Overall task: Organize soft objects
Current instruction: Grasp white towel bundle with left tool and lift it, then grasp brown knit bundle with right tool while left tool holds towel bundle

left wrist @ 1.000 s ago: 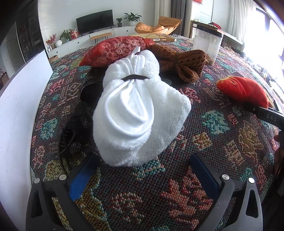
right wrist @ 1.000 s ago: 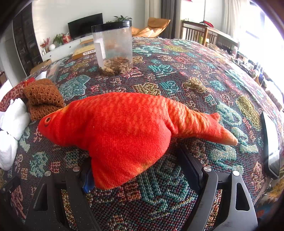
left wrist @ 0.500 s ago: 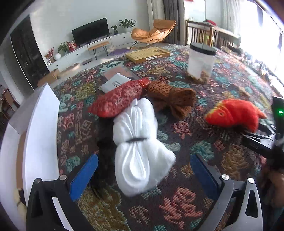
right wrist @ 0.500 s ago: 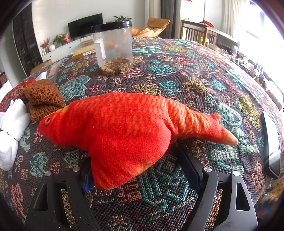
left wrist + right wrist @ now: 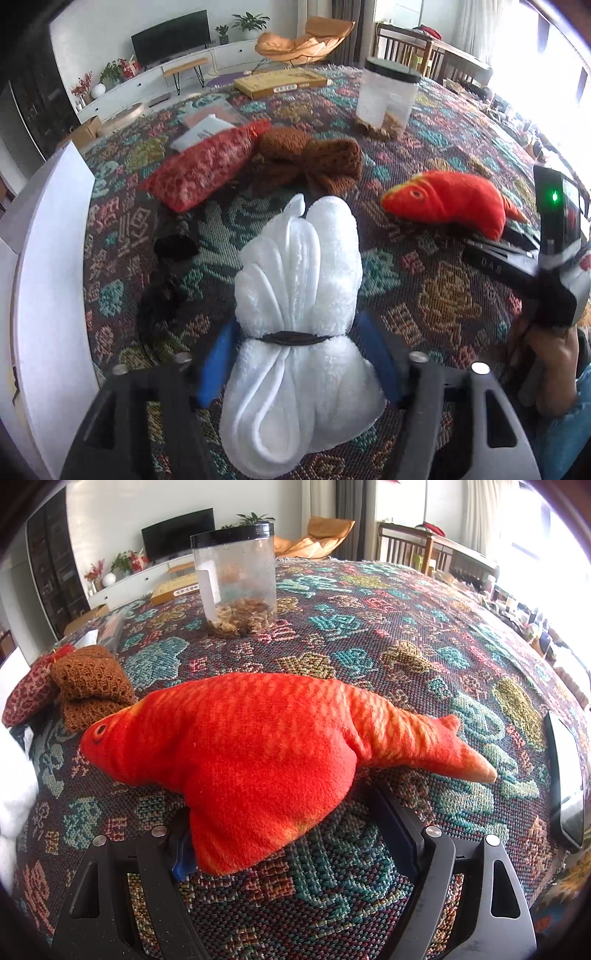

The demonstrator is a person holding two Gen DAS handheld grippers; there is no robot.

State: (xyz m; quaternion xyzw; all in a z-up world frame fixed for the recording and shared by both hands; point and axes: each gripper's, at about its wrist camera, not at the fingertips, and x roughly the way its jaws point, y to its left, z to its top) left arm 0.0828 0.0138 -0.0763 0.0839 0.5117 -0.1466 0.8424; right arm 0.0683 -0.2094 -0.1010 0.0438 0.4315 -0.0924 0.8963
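— Left claw (image 5: pixel 293 332)?
— Just closing, clamped on fluffy white towel bundle (image 5: pixel 299 266), cinched by one black band (image 5: pixel 291 338), held over patterned woven cloth (image 5: pixel 443 302).
— Right claw (image 5: pixel 291 823)?
— Spread apart, straddling one red-orange plush fish (image 5: pixel 258 746) lying on that cloth.
— Writing?
— "DAS" lettering (image 5: pixel 487 263) on right claw. Beyond: one brown knit bundle (image 5: pixel 314 158), one red patterned pouch (image 5: pixel 199 170), one clear jar (image 5: pixel 236 583).

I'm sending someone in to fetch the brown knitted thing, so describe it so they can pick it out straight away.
On the patterned woven table cover, look left of the clear jar with the black lid. The brown knitted bundle lies there, touching a red patterned pouch on its left. It is the only brown, open-mesh knit; the plush fish is orange-red.
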